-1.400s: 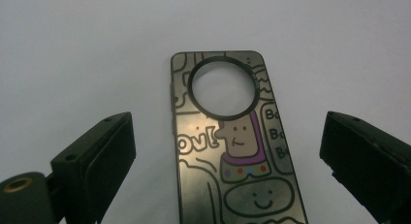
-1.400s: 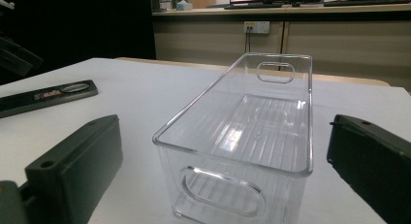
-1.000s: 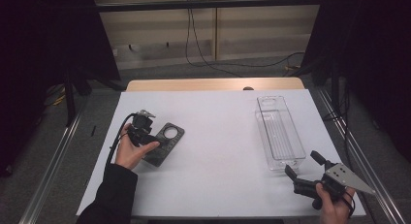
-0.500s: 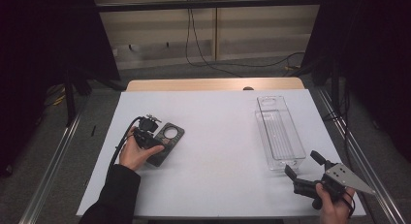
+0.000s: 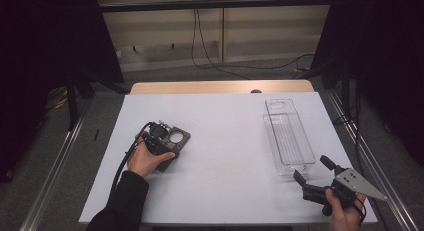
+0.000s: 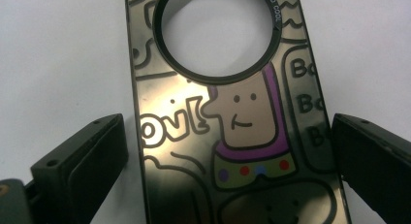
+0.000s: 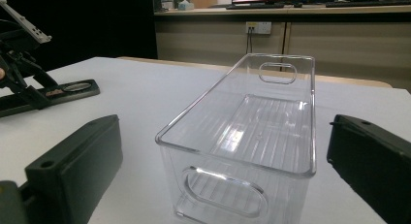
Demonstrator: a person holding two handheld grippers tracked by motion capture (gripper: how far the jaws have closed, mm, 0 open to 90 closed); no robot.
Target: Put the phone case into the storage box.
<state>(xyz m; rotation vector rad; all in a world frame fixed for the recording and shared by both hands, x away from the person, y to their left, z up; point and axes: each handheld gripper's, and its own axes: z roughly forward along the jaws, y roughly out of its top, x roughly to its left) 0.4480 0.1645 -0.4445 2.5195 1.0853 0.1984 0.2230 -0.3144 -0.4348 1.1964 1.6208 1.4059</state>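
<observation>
A dark glossy flat plate (image 5: 179,137) with a round hole and a cartoon figure (image 6: 242,122) lies on the white table's left half. My left gripper (image 5: 160,137) is held over its near end by a hand. In the left gripper view the left gripper (image 6: 228,136) is open, its jaws standing either side of the plate's long edges with small gaps. My right gripper (image 5: 310,167) is open at the table's front right. Its jaws point at the near end of a clear plastic bin (image 5: 287,136), which is empty (image 7: 252,132).
The white table (image 5: 225,116) has a wooden strip along its far edge. Metal rails run along both sides, and cables lie on the floor behind. In the right gripper view the plate (image 7: 63,90) and the left gripper (image 7: 19,64) show far left.
My left gripper has slid a little right and nearer, further over the plate. The right gripper and the bin have not moved.
</observation>
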